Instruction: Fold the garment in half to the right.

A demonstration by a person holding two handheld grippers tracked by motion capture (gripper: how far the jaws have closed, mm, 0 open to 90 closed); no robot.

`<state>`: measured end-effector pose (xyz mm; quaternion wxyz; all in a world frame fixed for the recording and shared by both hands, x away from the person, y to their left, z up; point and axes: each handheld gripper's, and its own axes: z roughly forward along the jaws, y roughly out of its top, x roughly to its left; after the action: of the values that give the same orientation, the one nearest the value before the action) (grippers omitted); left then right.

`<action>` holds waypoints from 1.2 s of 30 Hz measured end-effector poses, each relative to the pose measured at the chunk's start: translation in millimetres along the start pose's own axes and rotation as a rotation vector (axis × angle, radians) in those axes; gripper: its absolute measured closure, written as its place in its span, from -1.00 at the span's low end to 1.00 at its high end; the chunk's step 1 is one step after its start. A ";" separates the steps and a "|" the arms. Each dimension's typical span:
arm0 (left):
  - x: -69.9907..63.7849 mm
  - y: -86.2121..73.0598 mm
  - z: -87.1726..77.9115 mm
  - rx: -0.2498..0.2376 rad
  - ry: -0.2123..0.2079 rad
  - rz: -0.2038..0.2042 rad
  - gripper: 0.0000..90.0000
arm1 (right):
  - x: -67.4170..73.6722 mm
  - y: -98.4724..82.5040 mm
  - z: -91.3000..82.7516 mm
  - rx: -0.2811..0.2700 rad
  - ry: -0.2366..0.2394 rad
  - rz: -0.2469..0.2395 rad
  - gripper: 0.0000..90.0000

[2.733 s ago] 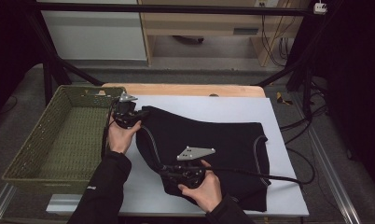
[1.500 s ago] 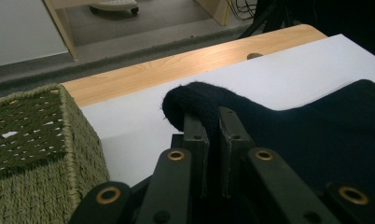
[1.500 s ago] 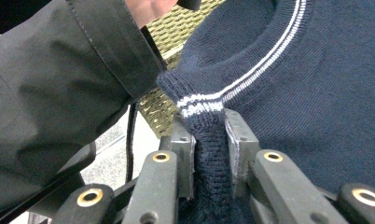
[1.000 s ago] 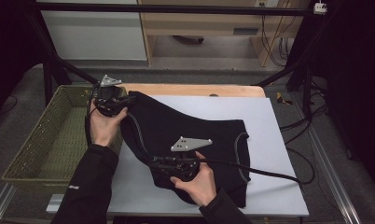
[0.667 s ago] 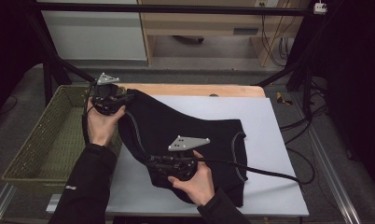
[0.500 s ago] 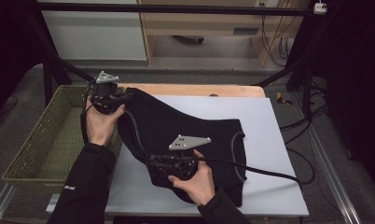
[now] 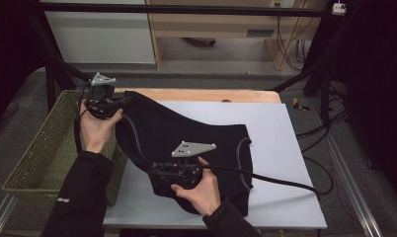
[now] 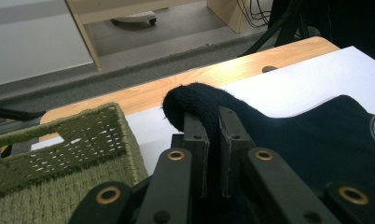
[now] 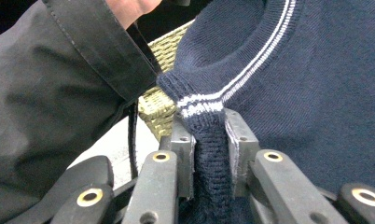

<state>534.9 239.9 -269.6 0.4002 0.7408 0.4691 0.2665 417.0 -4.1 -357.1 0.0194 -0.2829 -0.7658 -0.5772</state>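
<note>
A dark navy knitted garment [image 7: 186, 133] with thin white trim lines lies spread over the middle of the white sheet [image 7: 280, 148] that covers the table, its far-left corner lifted toward the green woven basket [image 7: 43, 153] standing at the table's left edge. The left gripper [image 7: 118, 101], seen in the high view at the far left just above the basket's far corner, has its jaws pressed together on a fold of the dark knit; in the left gripper view that fold [image 8: 195, 98] humps over the jaw tips, with the basket's rim [image 8: 59, 126] just to the left and the wooden table edge [image 8: 213, 74] beyond. The right gripper [image 7: 154, 170] sits near the front of the table at the garment's near-left edge, held level and pointing left. In the right gripper view its jaws clamp narrowly on a ribbed edge of the knit [image 9: 209, 135] where two white stripes [image 9: 197, 107] cross it, with the person's dark sleeve [image 9: 59, 93] close on the left and a patch of the basket [image 9: 162, 102] just behind the pinched edge. A black cable [image 7: 265, 177] trails from the right gripper across the sheet to the right.
</note>
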 end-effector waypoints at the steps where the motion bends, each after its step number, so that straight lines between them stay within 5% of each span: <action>1: 1.7 -0.2 -1.5 0.001 0.003 -0.002 0.85 | 0.1 0.4 1.3 -0.001 0.002 0.003 0.72; 12: 10.1 -2.0 -3.9 0.014 0.024 -0.022 0.85 | 5.0 2.1 9.1 -0.014 -0.007 0.000 0.72; 36: -54.9 26.1 47.6 0.038 -0.010 0.035 0.85 | -13.4 -33.9 -43.9 -0.126 -0.199 0.060 0.70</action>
<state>561.2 167.5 -274.2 0.3839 0.7577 0.4589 0.2608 399.8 -54.8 -376.8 -0.0575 -0.3622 -0.7174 -0.5923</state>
